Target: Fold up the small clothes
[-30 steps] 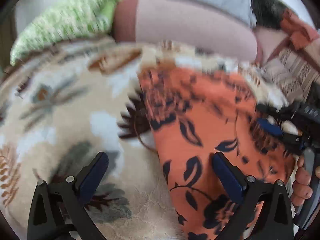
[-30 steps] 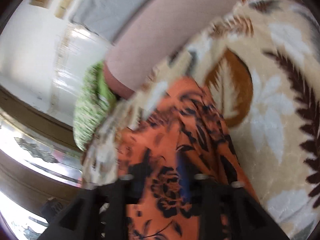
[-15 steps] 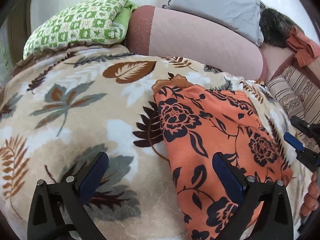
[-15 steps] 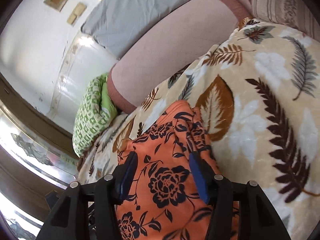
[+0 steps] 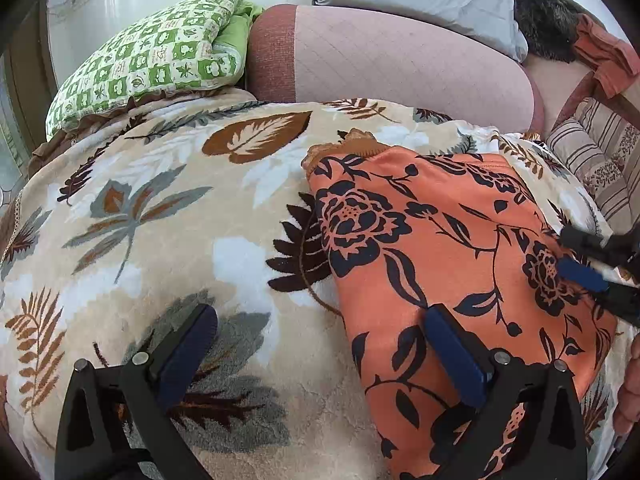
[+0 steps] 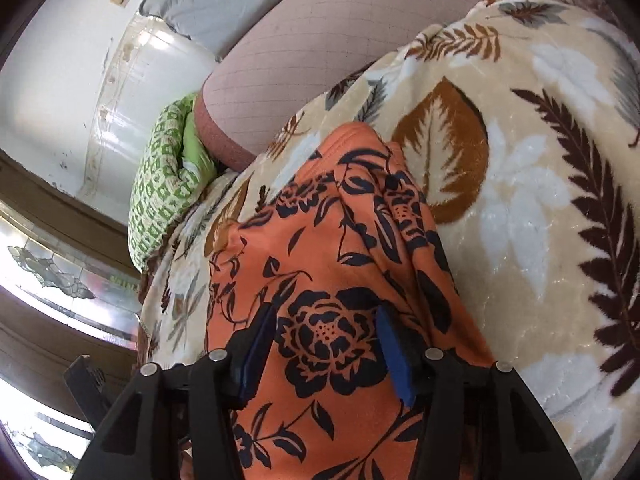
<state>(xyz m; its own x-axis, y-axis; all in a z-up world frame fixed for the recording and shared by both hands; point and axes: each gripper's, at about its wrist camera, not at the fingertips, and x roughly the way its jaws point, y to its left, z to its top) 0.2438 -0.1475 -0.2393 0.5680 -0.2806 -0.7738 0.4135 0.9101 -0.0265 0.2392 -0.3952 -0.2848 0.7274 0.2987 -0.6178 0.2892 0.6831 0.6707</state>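
On the leaf-print blanket (image 5: 168,240) lies the orange floral garment (image 5: 432,248), folded flat

Leaf-print blanket (image 5: 240,216), green checked pillow (image 5: 152,60)

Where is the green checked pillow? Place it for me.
In the left wrist view the green checked pillow lies at upper left, at the far edge of the leaf-print blanket, beside the pink bolster.
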